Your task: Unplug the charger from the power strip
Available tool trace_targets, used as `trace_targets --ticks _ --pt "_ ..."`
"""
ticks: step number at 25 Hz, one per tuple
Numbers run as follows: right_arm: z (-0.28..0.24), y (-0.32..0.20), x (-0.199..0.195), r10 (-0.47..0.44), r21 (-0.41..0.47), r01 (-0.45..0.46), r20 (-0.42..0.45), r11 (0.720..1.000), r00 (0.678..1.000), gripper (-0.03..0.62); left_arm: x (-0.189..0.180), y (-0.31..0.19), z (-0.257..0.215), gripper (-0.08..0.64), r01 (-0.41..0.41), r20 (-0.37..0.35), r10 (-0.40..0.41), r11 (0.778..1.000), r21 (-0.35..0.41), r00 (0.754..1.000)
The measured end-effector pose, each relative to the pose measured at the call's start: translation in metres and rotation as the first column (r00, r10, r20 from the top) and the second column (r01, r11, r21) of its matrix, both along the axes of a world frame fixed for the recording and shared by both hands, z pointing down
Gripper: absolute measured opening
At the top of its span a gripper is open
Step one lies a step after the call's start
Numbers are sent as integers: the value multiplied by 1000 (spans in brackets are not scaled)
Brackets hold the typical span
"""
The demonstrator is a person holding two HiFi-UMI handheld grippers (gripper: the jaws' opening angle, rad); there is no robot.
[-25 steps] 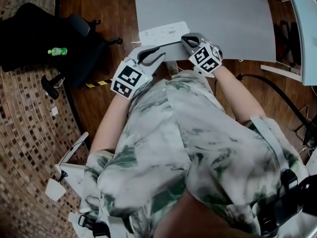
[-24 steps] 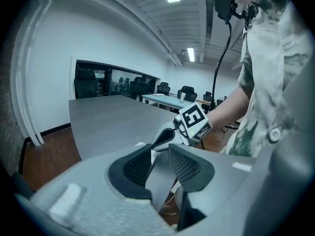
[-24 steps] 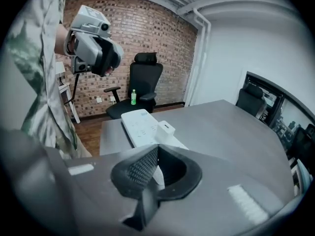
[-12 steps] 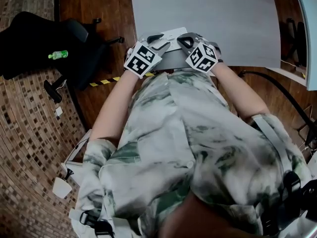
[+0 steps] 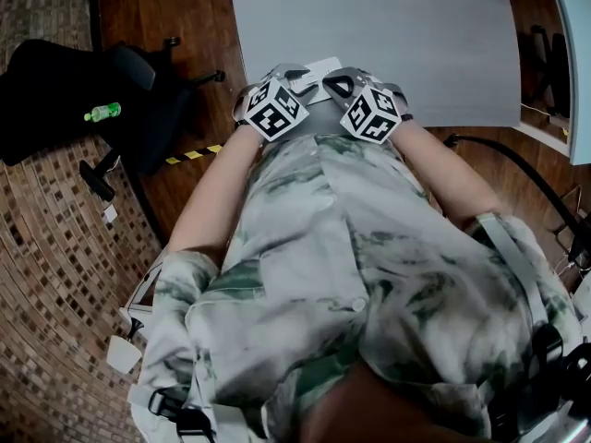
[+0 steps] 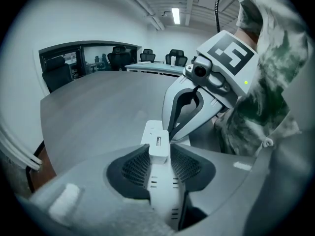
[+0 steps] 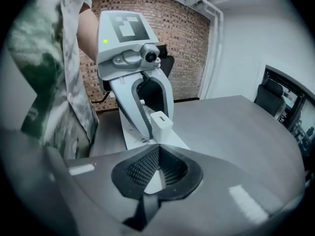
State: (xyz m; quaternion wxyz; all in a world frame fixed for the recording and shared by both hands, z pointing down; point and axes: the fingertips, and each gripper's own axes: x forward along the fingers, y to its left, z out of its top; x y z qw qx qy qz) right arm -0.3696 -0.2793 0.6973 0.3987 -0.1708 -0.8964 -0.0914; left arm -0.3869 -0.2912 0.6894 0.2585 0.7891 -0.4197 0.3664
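A white power strip [image 5: 319, 65] lies at the near edge of the grey table [image 5: 397, 17]. A small white charger [image 6: 158, 142] stands plugged into it. My left gripper [image 6: 158, 152] reaches down over the strip [image 6: 165, 193], its jaws wide and closing, with the charger between the fingertips and no pad seen pressing on it. In the right gripper view the charger [image 7: 161, 122] sits beside the left gripper's fingers [image 7: 140, 114]. My right gripper [image 7: 157, 150] is shut, and its tips rest on the far part of the strip [image 6: 170, 132].
A black office chair [image 5: 120, 81] with a green bottle [image 5: 103, 112] on it stands on the floor to the left. A dark cable [image 5: 503, 160] curves at the right. More chairs [image 6: 172, 57] line the table's far side. The person's patterned shirt fills the lower head view.
My left gripper has come down and forward from the table's edge onto the power strip, beside the right gripper. The right gripper has stayed almost in place.
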Motion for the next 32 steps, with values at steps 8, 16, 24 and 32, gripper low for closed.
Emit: trace_targets --ticks 8,16,24,32 --pt "0 4 -1 0 14 1 -90 1000 996 -5 0 -1 -3 101 -68 66 67 998 4 996" --pt "4 5 -3 35 36 -30 -126 999 991 -5 0 2 -2 100 -75 103 76 997 -13 992" --pt "7 6 -2 56 50 -49 -134 998 989 -5 -3 -21 -58 101 8 58 -15 991 131 998" --pt "10 0 -6 11 77 0 -149 997 989 2 -42 -5 -151 104 185 -143 -152 950 250 978"
